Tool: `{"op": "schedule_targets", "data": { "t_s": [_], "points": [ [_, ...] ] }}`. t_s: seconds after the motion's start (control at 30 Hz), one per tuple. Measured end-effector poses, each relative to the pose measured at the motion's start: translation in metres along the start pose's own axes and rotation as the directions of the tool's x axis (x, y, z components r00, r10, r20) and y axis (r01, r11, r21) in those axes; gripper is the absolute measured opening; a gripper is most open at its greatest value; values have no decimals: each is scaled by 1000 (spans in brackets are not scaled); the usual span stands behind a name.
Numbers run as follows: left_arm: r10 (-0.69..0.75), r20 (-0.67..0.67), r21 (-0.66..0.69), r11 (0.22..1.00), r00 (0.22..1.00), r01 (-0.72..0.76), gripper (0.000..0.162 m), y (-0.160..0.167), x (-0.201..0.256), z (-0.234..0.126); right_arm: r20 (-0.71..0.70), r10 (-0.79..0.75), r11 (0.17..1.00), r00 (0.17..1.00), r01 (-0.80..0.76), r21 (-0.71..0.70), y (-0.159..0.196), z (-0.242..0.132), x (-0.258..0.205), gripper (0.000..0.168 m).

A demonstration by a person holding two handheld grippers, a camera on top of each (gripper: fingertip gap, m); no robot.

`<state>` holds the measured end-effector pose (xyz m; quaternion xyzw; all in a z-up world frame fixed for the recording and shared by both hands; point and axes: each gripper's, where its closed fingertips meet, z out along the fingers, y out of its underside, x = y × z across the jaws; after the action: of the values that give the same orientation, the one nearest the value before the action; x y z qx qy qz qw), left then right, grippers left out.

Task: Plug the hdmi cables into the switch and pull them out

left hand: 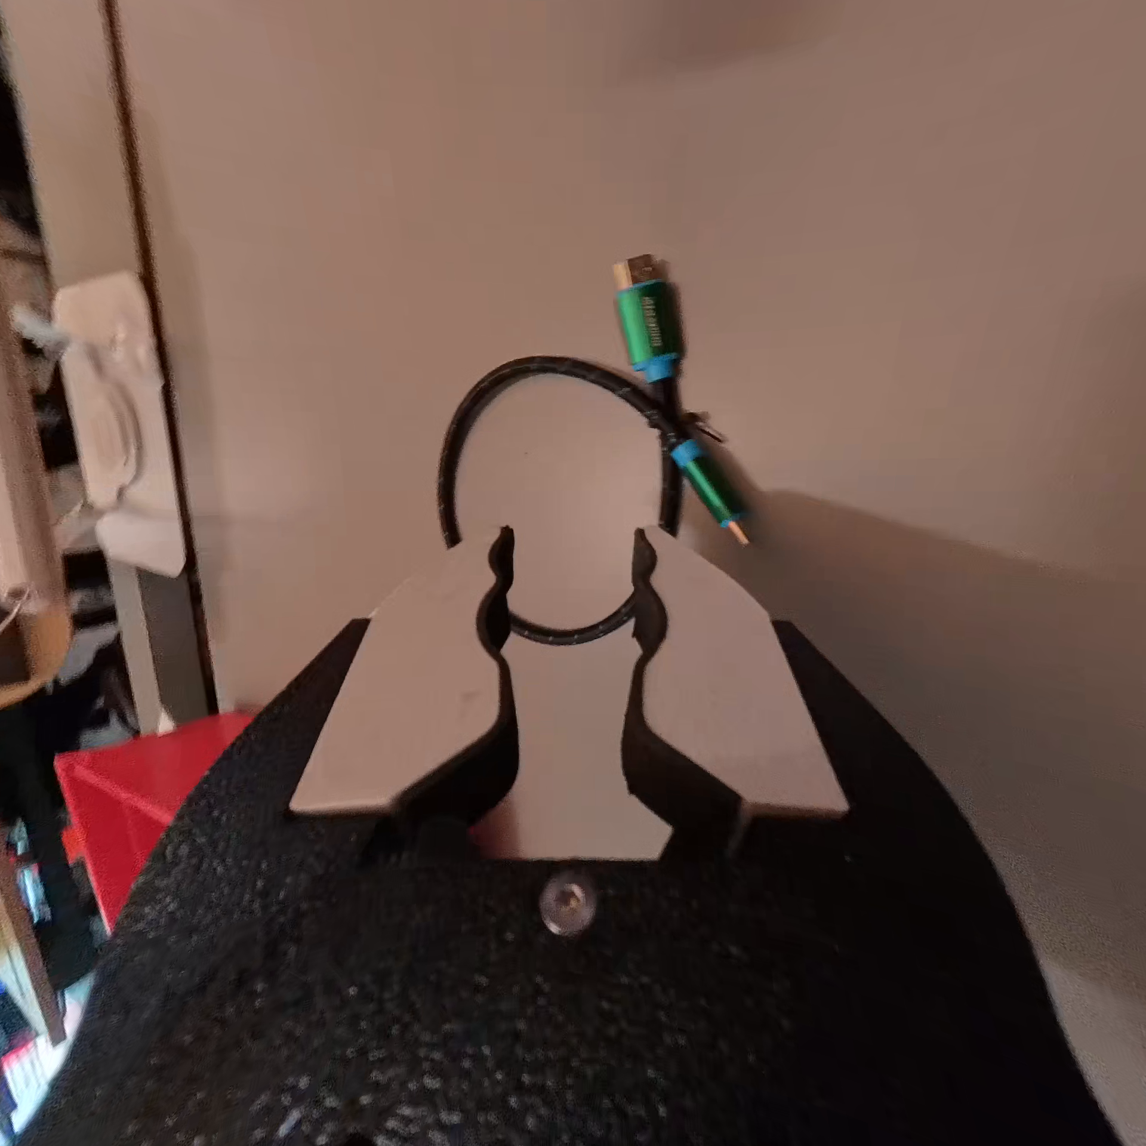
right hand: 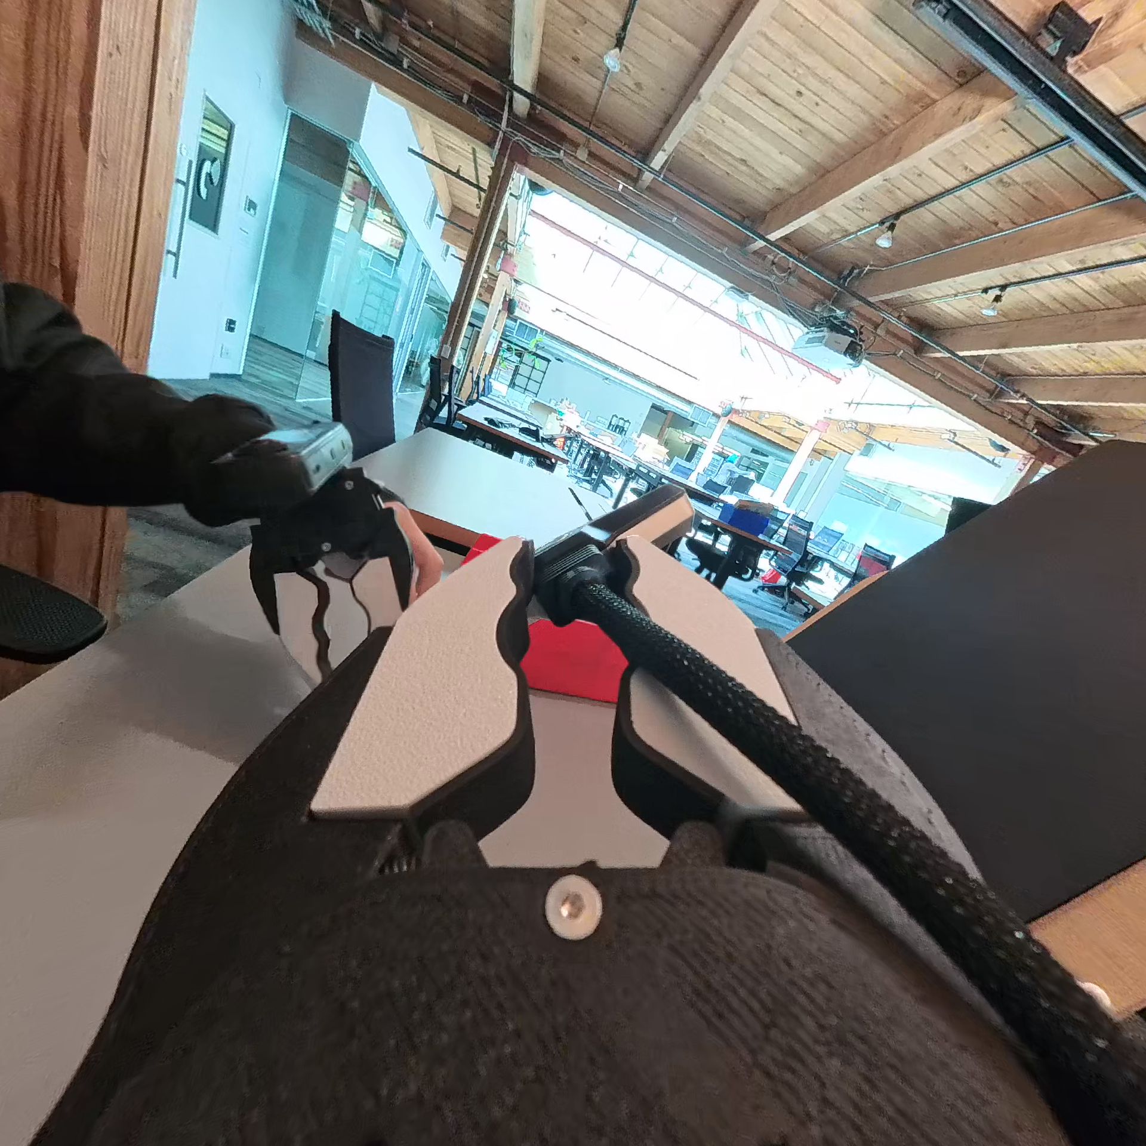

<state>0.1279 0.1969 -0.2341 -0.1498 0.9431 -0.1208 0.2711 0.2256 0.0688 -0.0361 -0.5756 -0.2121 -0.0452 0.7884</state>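
- Nearest in the left wrist view, the left gripper (left hand: 573, 539) stands spread with nothing between its fingers; a short braided cable (left hand: 496, 384) with green plugs lies coiled on the pale table (left hand: 868, 310) just past the tips, one plug (left hand: 652, 322) pointing far, the other (left hand: 713, 490) to the right.
- Closing from here would pinch the cable loop crossing the gap rather than a plug, so the coil could drag or spring loose.
- Across in the right wrist view, the right gripper (right hand: 573, 552) is clamped on the black plug (right hand: 561, 567) of a thick sleeved cable (right hand: 775, 732), with a black box, probably the switch (right hand: 645, 515), at the plug's far end; whether it is seated I cannot tell.
- Stiff cable running back over the right finger may twist the plug off-axis, jamming or straining the port.
- Unheld, the switch could lift with the plug.
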Motion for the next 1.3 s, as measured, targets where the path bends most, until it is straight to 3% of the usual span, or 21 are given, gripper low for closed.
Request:
{"op": "schedule_targets", "data": {
  "t_s": [0.17, 0.3, 0.4, 0.47, 0.63, 0.9, 1.0, 1.3],
  "points": [
    [153, -183, 60, 988, 971, -144, 34, -4, 15, 10, 1, -2, 1000, 1000, 2, 1, 0, -2, 0, 25],
    [299, -314, -24, 946, 901, -322, 34, 8, 23, 19, 6, -13, 1000, 1000, 13, -9, 0, -2, -1, 25],
    [330, -369, -50, 926, 869, -374, 35, 8, 31, 26, 5, -18, 1000, 1000, 18, -17, 0, -3, -1, 25],
    [288, -368, -45, 944, 884, -326, 36, 1, 27, 27, 0, -22, 1000, 1000, 22, -19, -1, -5, 0, 25],
    [45, -379, 56, 998, 924, -25, 28, -41, 19, 33, -5, -10, 1000, 1000, 10, 4, -2, -9, 2, 25],
    [-28, -283, -29, 999, 959, 21, 31, -37, 33, 68, -13, 7, 1000, 1000, -7, 4, 1, -11, 5, 25],
    [-47, -255, -12, 999, 966, 45, 22, -41, 34, 72, -13, 9, 1000, 1000, -9, 3, 2, -11, 5, 25],
    [-181, -296, -40, 983, 938, 177, 19, -39, 33, 73, -12, 6, 1000, 1000, -6, -2, 2, -12, 5, 25]
  ]
}}
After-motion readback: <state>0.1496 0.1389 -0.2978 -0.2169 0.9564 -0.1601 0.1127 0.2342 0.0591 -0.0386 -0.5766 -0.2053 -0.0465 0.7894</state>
